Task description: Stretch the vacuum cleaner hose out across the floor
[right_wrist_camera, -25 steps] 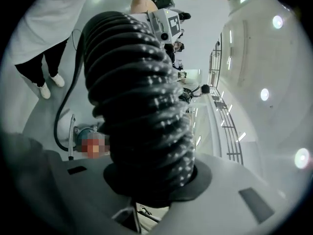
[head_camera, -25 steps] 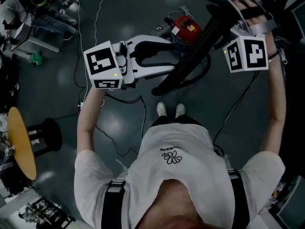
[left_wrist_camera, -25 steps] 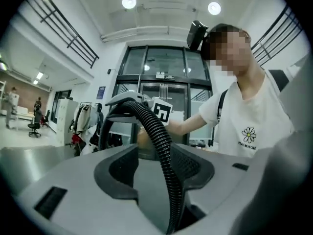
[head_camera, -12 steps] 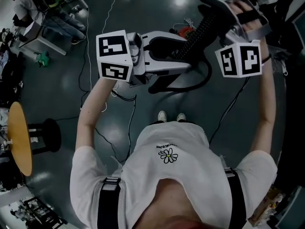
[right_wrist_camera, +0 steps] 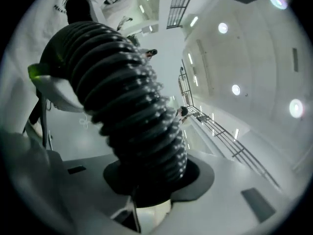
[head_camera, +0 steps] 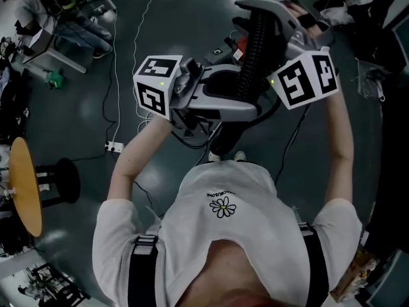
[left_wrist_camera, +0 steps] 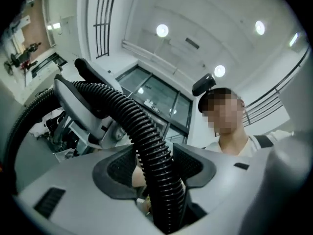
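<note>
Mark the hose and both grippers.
hose (head_camera: 254, 50), head view, ribbed stretch between the grippers.
left gripper (left_wrist_camera: 154, 168), left gripper view, between jaws that have just been opening, hose between them.
right gripper (right_wrist_camera: 156, 177), right gripper view, between jaws shut on the hose.

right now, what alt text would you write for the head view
Seen from above, a person holds a black ribbed hose up in front of them with two claws. The right claw is shut on it; the left claw, just opening, has it loose between its jaws. A red vacuum sits on the dark floor below.
</note>
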Demonstrator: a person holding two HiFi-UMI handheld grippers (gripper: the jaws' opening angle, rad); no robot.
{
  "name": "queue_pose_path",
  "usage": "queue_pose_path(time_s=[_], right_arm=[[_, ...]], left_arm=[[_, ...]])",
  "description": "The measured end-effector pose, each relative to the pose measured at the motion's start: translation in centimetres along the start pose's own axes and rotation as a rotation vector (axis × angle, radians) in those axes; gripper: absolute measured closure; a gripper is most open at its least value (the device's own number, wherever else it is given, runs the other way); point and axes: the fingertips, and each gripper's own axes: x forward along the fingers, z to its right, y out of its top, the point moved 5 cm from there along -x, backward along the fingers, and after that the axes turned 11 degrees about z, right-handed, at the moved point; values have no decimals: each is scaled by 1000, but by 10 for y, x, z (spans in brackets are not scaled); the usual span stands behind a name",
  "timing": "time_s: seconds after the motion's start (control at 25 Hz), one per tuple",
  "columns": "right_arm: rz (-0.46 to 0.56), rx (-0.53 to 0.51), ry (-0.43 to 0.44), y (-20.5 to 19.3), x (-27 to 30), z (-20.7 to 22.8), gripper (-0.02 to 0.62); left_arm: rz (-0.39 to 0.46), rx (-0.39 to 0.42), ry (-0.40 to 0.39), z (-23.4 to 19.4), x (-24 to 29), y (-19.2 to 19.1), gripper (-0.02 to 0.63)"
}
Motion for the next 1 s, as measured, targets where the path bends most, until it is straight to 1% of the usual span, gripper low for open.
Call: queue_pose_path(time_s=[0.08,0.12,0.2,0.24,0.28,0.32,0.36,0.44,0.52,0.56,0.6,0.64,0.68,0.72,0.76,0.84,0.88,0.92,1.0], right_arm=[[79,137,6,-2,1,-9,451],[125,213,17,-6,0,-16,450],[249,389,28,-17,-5,-30,449],[345,504,1,-22,-9,-37,449],[445,623,-45,-26,-11,-43,448],[514,715,-86,-30,-11,-51,445],[539,773,-107,-35,-10,-60,443],[523,829,-106,-46,-7,-77,439],[476,840,-67,-58,-7,-92,430],[419,830,-31,-69,-10,-102,422],[333,829,10,-86,-15,-117,420],[231,854,46,-106,-22,-135,417],[134,900,74,-126,-29,-156,417],[57,937,103,-142,-34,-177,417],[5,946,138,-152,-35,-199,417],[-37,909,193,-156,-27,-235,417],[-35,895,191,-156,-18,-244,417],[-21,897,165,-159,-8,-247,417],[17,914,84,-169,17,-237,417]], left_arm=[[118,-44,-23,6,-1,3,391],[164,-56,-22,6,-1,2,391],[204,-53,3,3,0,-4,391],[211,-55,18,0,1,-8,390],[221,-71,32,-4,0,-12,390],[240,-99,45,-8,-2,-15,390],[262,-133,57,-13,-6,-17,390],[300,-183,79,-21,-14,-21,390],[315,-181,93,-21,-20,-23,390],[320,-170,92,-18,-21,-22,390],[327,-158,86,-14,-22,-21,390],[329,-146,77,-10,-22,-19,390],[320,-130,69,-7,-21,-17,390],[298,-108,61,-4,-18,-16,390],[265,-80,53,-1,-15,-16,390],[205,-31,29,8,-7,-18,390],[186,-17,15,13,-3,-18,390],[175,-9,2,17,0,-19,390],[164,-1,-20,21,5,-19,390]])
